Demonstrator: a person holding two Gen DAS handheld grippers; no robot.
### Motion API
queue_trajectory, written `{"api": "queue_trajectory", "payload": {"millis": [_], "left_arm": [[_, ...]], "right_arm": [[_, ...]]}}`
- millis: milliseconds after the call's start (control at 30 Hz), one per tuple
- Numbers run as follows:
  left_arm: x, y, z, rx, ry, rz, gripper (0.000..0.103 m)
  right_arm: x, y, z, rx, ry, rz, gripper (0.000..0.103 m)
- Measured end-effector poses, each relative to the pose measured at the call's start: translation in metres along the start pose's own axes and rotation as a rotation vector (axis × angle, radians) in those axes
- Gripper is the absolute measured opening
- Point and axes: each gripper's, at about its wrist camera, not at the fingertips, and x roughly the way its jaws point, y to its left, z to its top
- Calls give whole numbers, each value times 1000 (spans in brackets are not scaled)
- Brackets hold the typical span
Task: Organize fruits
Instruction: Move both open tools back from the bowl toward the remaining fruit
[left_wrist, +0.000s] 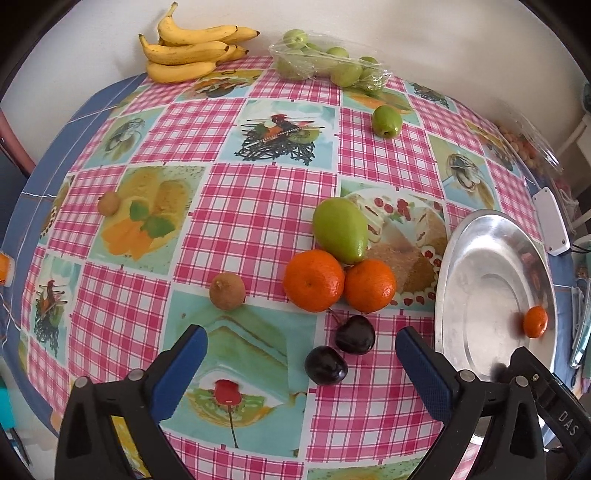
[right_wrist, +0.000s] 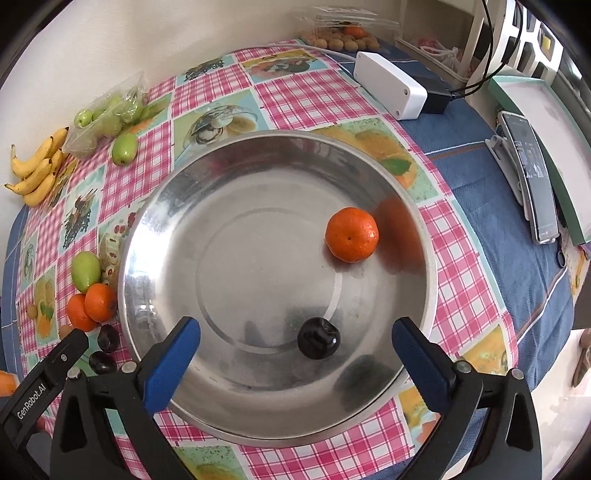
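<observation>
My left gripper (left_wrist: 301, 349) is open above the chequered tablecloth, with two dark cherries (left_wrist: 341, 349) lying loose between its blue fingers. Just beyond them sit two oranges (left_wrist: 314, 280) and a green mango (left_wrist: 340, 229). Two small brown fruits (left_wrist: 227, 290) lie to the left. My right gripper (right_wrist: 295, 338) is open over the steel plate (right_wrist: 177, 206). A dark cherry (right_wrist: 318, 338) rests on the plate between its fingers, untouched. An orange (right_wrist: 352, 234) sits further right on the plate. The plate (left_wrist: 461, 266) shows at the right in the left wrist view.
Bananas (left_wrist: 192, 50) and a clear bag of green fruits (left_wrist: 325, 61) lie by the far wall, with one loose green fruit (left_wrist: 386, 121) nearby. A white box (right_wrist: 389, 85), a phone (right_wrist: 532, 173) and a tub of small fruits (right_wrist: 343, 38) stand to the right.
</observation>
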Motion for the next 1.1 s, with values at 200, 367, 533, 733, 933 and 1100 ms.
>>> {"api": "queue_trajectory", "payload": {"millis": [200, 367, 533, 733, 933, 1100], "left_arm": [[0, 0, 0, -1, 1, -1, 103], [0, 1, 0, 6, 4, 3, 103], [0, 4, 1, 5, 3, 5, 103], [-2, 12, 4, -15, -1, 5, 103], [-4, 29, 8, -59, 0, -5, 103], [-6, 49, 13, -108, -5, -5, 103]], "right_arm": [[-1, 1, 0, -9, -12, 18, 103], [0, 2, 0, -13, -7, 12, 103], [3, 6, 0, -49, 19, -20, 103], [1, 13, -1, -77, 0, -7, 103], [-2, 24, 0, -91, -17, 4, 103], [-5, 35, -1, -104, -31, 12, 103]]}}
